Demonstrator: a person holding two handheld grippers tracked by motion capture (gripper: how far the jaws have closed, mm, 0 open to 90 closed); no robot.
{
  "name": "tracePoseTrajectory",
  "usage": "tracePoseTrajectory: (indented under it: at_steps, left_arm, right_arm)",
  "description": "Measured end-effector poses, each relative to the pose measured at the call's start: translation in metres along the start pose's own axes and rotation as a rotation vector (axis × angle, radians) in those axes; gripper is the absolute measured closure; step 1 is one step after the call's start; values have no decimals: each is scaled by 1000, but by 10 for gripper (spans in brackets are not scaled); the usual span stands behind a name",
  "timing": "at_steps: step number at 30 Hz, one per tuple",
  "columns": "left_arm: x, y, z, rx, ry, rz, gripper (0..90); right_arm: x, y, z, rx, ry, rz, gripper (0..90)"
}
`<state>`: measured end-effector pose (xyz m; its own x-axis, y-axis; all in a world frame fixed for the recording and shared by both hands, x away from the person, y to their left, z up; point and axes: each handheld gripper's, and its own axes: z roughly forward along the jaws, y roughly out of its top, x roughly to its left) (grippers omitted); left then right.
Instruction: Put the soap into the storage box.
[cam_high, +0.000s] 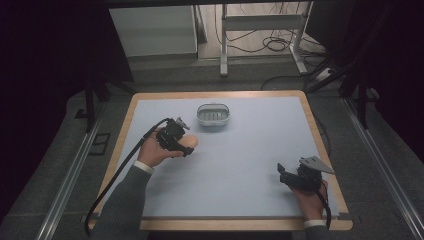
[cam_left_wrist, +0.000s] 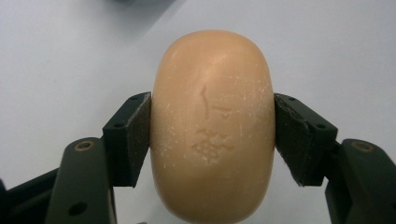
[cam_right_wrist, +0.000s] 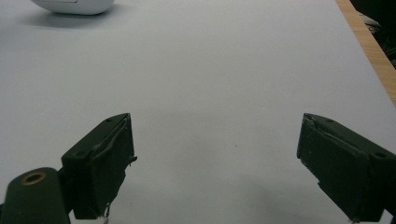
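A tan oval bar of soap (cam_left_wrist: 212, 126) with a stamped mark sits between both pads of my left gripper (cam_left_wrist: 212, 135), which is shut on it. From above, that left gripper (cam_high: 186, 142) holds the soap (cam_high: 191, 142) left of the table's middle, just short of a white soap dish (cam_high: 213, 114) with a slotted floor. My right gripper (cam_high: 281, 171) rests near the front right corner, jaws wide apart. Between its fingers (cam_right_wrist: 100, 165) lies only bare table; the dish's edge (cam_right_wrist: 74, 6) shows far off at the top left.
The pale grey mat (cam_high: 240, 160) has a wooden border (cam_high: 320, 135), close to my right gripper on its right side. Black cables trail from both grippers toward the front edge. Beyond the table stand metal frame legs and loose floor cables.
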<state>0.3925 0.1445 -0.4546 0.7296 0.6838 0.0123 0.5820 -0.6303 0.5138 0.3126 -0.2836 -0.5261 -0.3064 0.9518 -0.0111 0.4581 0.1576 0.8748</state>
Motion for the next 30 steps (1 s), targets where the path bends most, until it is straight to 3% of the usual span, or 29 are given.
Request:
tracePoseTrajectory:
  at_steps: [30]
  left_arm:
    - [4,28,3,4,15,26,328]
  right_arm:
    - [0,0,0,0,-1,-2,109]
